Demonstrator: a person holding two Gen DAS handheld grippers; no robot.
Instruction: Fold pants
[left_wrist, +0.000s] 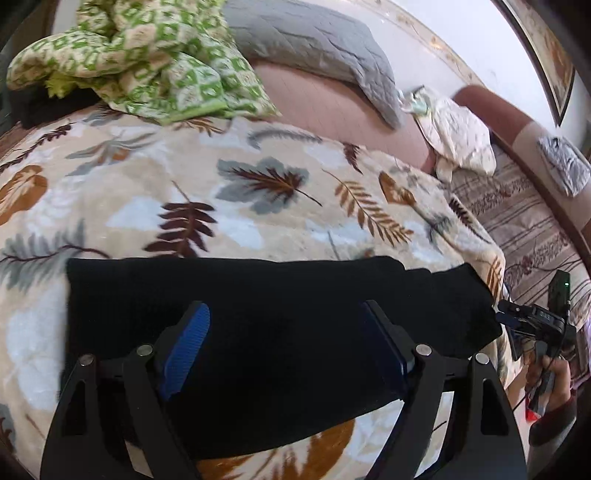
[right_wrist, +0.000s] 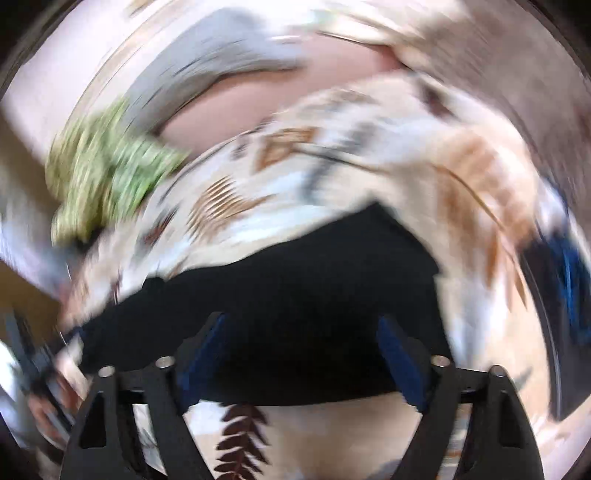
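Both hand-held grippers, left (left_wrist: 286, 347) and right (right_wrist: 301, 350), hover spread above folded black pants (left_wrist: 258, 317).

A beige fleece blanket printed with brown and grey leaves (left_wrist: 229, 192) filled mid-frame. At upper left lay a crumpled green-and-cream patterned quilt (left_wrist: 140, 62); a grey quilted pillow (left_wrist: 314, 44) sat at upper centre, and a framed picture (left_wrist: 546, 48) hung at upper right.

No readable text, label, brand or number anywhere in either view.

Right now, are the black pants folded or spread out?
Folded: the black pants lie as one compact block on the leaf-print blanket, no legs splayed.
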